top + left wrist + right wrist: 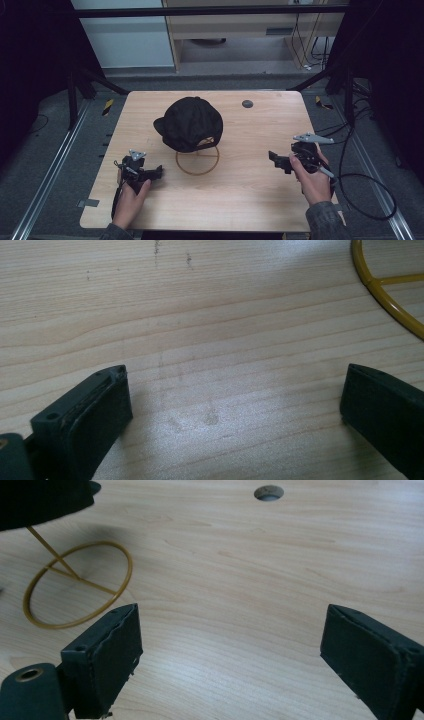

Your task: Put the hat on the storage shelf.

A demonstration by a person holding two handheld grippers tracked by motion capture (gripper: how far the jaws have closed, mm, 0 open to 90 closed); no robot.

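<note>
Your left gripper and right gripper both have fingers spread, holding nothing. The black cap sits between them atop the gold wire stand mid-counter; no readable writing.

Black cap; gold wire stand; pale wood-grain table; black jaws.

A pale wooden worktop stands on grey carpeted floor between metal rails. Behind it, a light wood cabinet meets a white panel. Dark curtains flank both sides; cables hang at right.
</note>
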